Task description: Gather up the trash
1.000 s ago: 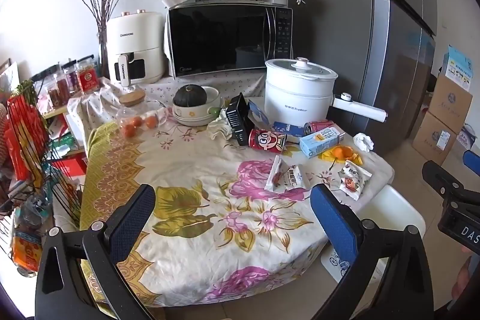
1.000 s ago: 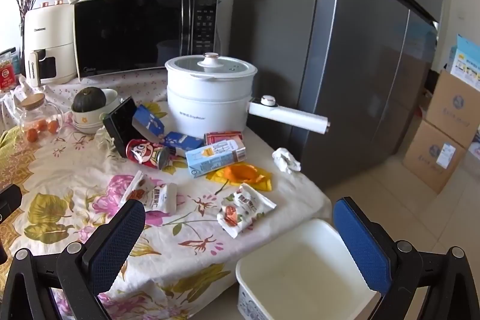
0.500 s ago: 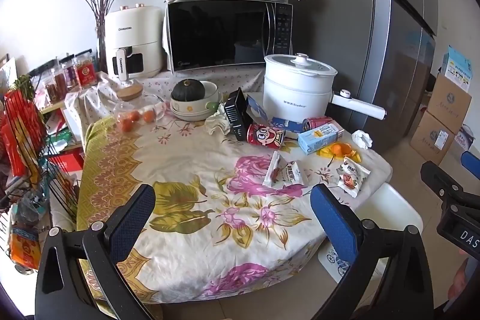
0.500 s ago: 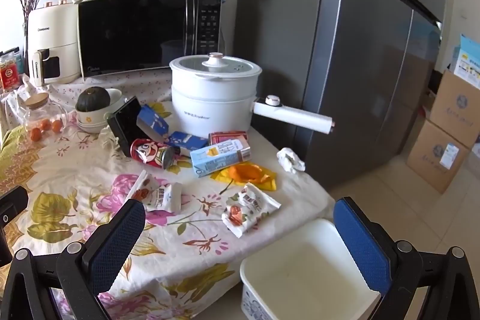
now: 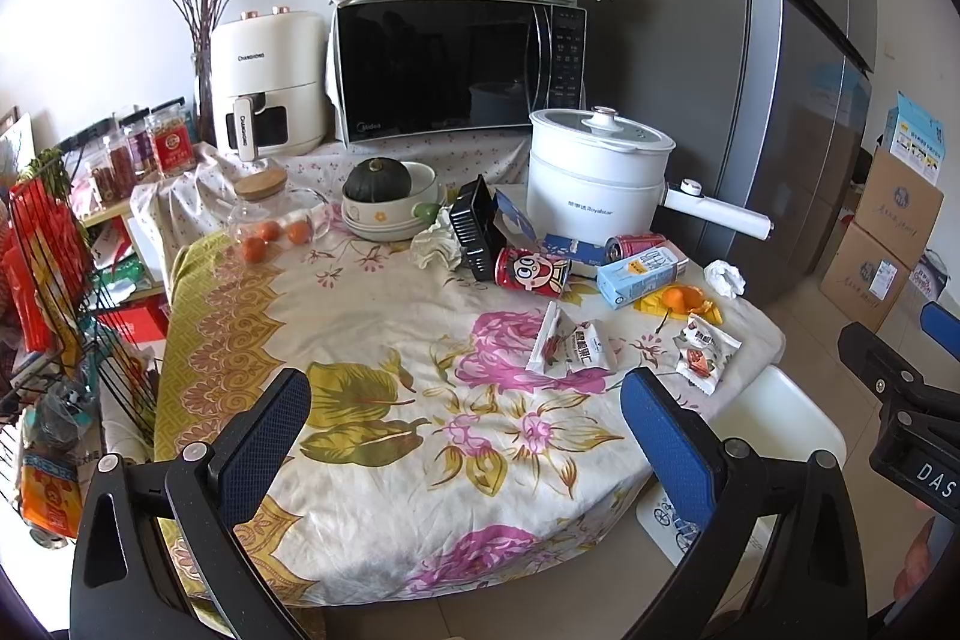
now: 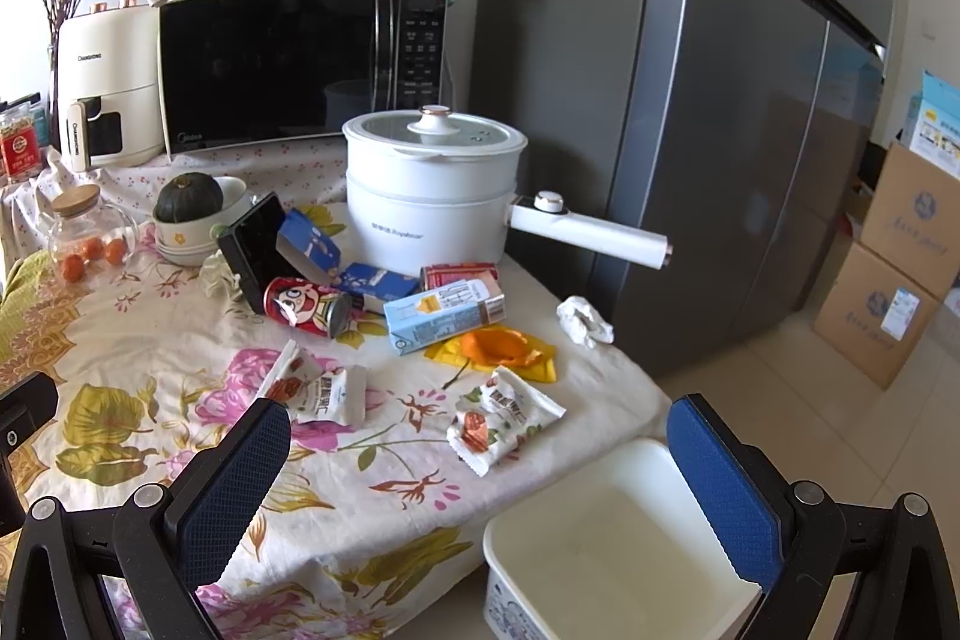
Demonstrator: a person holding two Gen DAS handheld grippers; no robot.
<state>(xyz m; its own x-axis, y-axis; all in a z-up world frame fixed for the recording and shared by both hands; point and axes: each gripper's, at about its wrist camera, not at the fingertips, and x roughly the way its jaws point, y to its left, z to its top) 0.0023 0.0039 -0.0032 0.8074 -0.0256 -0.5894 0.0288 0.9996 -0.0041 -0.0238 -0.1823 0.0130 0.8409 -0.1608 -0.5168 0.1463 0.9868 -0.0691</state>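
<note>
White bin [image 6: 606,538] waits off the counter's [image 6: 150,352] corner (empty). Both grippers, left [image 5: 465,436] and right [image 6: 480,466], hover with fingers apart; I'd pinch the nearest wrapper [image 6: 504,418] flat.

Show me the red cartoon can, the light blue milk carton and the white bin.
red cartoon can [image 6: 306,307], right wrist view, on its printed side.
light blue milk carton [image 6: 441,315], right wrist view, on its long face.
white bin [image 6: 606,538], right wrist view, on its inside floor.
</note>
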